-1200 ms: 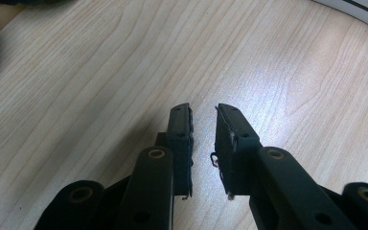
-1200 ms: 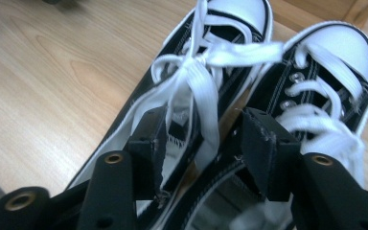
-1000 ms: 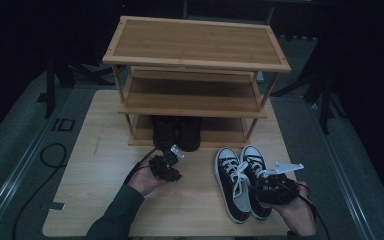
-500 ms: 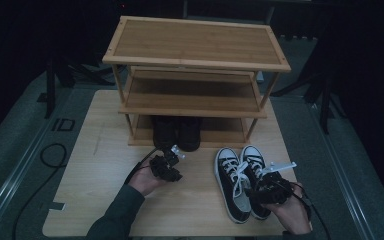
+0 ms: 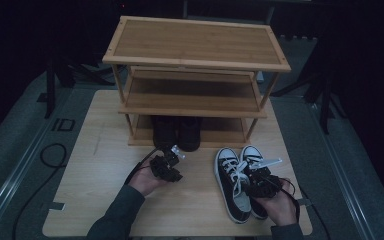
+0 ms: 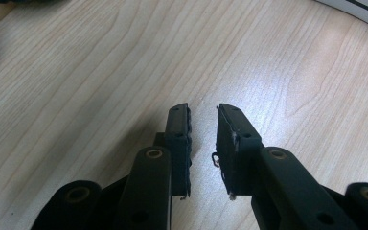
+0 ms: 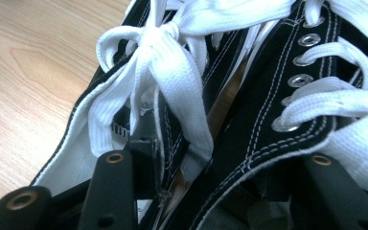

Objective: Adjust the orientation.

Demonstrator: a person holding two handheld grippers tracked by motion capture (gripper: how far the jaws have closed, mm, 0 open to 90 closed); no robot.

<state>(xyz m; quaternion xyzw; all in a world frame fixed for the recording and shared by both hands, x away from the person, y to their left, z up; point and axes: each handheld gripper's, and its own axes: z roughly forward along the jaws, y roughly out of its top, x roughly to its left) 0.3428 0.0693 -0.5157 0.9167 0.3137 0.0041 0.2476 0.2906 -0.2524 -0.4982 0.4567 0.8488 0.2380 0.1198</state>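
Note:
A pair of black sneakers with white laces (image 5: 233, 186) lies side by side on the table at the front right, toes toward the rack. My right gripper (image 5: 260, 183) is down on them. In the right gripper view one jaw sits inside the left sneaker (image 7: 79, 143) and the other inside the right sneaker (image 7: 268, 96). The right gripper (image 7: 225, 153) has just been closing, and it now pinches the two neighbouring side walls together. My left gripper (image 5: 168, 168) hovers over bare wood left of the sneakers. In its own view the left gripper (image 6: 203, 115) is open by a narrow gap with nothing in it.
A three-tier bamboo shoe rack (image 5: 195, 42) stands at the back of the wooden table (image 5: 95, 190). A pair of black boots (image 5: 177, 132) sits on its bottom shelf. Cables trail from both grippers, and one runs across the grey floor at the left.
My right hand has sunk a little onto the sneakers and its jaws have drawn in on their inner walls. The left hand has not moved.

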